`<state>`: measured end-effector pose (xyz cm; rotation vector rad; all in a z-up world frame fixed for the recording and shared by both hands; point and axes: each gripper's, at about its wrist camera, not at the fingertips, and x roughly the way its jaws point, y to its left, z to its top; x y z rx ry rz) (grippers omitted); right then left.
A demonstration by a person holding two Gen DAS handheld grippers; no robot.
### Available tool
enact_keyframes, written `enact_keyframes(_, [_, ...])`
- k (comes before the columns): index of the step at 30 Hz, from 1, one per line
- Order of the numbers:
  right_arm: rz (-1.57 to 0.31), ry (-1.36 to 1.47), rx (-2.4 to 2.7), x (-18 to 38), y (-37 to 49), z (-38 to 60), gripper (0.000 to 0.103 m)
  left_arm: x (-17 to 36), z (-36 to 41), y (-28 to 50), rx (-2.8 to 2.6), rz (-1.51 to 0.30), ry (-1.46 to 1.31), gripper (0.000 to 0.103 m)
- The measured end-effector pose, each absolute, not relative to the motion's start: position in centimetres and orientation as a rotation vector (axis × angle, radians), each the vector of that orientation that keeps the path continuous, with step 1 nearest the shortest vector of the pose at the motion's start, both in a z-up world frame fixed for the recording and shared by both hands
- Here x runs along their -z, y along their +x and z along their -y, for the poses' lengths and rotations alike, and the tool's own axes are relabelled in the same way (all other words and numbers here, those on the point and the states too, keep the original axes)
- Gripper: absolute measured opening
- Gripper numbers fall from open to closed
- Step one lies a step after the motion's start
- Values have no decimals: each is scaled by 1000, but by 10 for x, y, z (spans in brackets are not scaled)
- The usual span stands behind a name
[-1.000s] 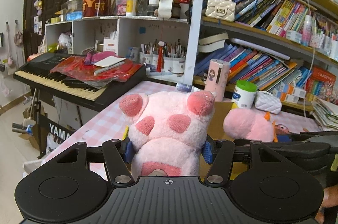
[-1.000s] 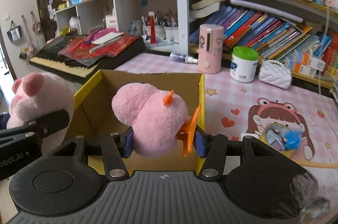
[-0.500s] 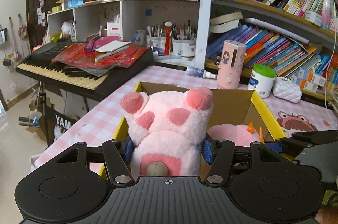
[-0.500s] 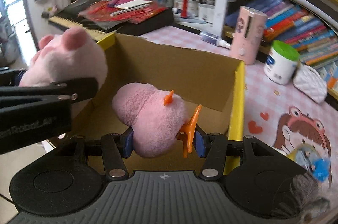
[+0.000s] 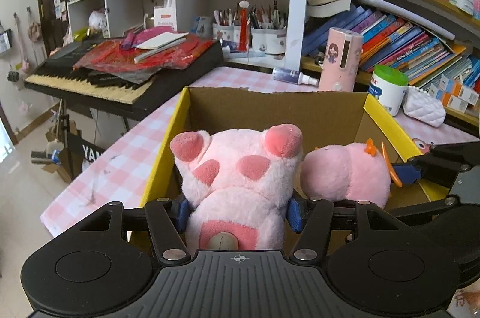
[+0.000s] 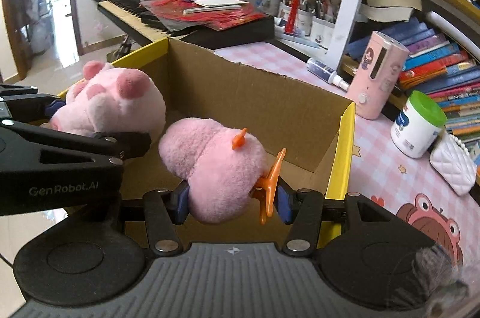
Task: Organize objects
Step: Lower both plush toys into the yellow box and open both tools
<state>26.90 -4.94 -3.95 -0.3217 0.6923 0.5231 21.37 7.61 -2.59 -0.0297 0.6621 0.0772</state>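
Pig plush [image 5: 240, 183]: pale pink body, darker pink ears and patches. Small plush [image 6: 216, 168]: plain pink with orange trim. Cardboard box [image 5: 270, 107]: brown inside, yellow rim edges. Counter [image 5: 120, 168] at left of frame: pink-and-white check cloth. Left gripper [image 5: 239, 214] and right gripper [image 6: 230, 203]: black bodies, blue pads. Jar [image 6: 418, 124] at right: white, green lid. Keyboard [image 5: 90, 77], upper left: black, red sheets on top.

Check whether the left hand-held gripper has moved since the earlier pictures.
Yes. The left hand-held gripper, shut on the pink paw plush, has come forward and down over the cardboard box, which earlier sat mostly hidden behind the plush.
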Motion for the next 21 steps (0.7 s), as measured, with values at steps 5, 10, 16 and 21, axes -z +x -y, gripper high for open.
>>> enact_keyframes(5, [-693, -329, -531, 40, 272, 49, 52, 26, -75, 216, -85, -662, -26, 62])
enact_keyframes(10, [-696, -326, -527, 39, 272, 50, 53, 24, -75, 214, -83, -668, -49, 65])
enact_keyframes(16, [-689, -303, -490, 36, 266, 52, 57, 18, -77, 204, -81, -653, -66, 75])
enact_keyframes(21, [-649, -273, -477, 25, 254, 55, 77, 7, -78, 191, -86, -584, -69, 90])
